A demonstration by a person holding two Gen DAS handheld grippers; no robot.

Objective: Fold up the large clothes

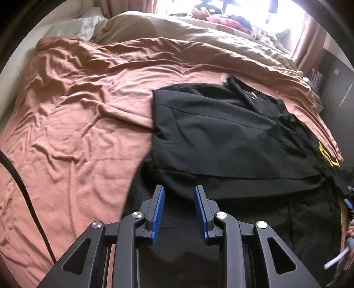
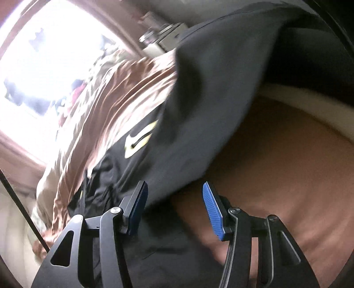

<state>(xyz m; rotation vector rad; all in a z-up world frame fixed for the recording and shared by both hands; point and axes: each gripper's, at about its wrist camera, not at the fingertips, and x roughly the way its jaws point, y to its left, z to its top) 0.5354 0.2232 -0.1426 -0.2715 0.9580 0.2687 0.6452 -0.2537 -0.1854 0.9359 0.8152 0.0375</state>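
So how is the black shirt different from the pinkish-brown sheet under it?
The black shirt is dark with yellow marks; the sheet is plain pinkish-brown. The shirt is partly folded in flat layers and covers only one part of the bed; the sheet spreads wide and is wrinkled all over. Both are soft cloth.

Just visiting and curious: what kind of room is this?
Most likely a bedroom: a bed with a rumpled pink sheet, a pillow and a curtained window.

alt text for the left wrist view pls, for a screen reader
A black garment with yellow markings lies partly folded on a wrinkled pinkish-brown bedsheet. The left gripper, blue pads apart and holding nothing, hovers over its near edge. A bright window sits beyond the bed.
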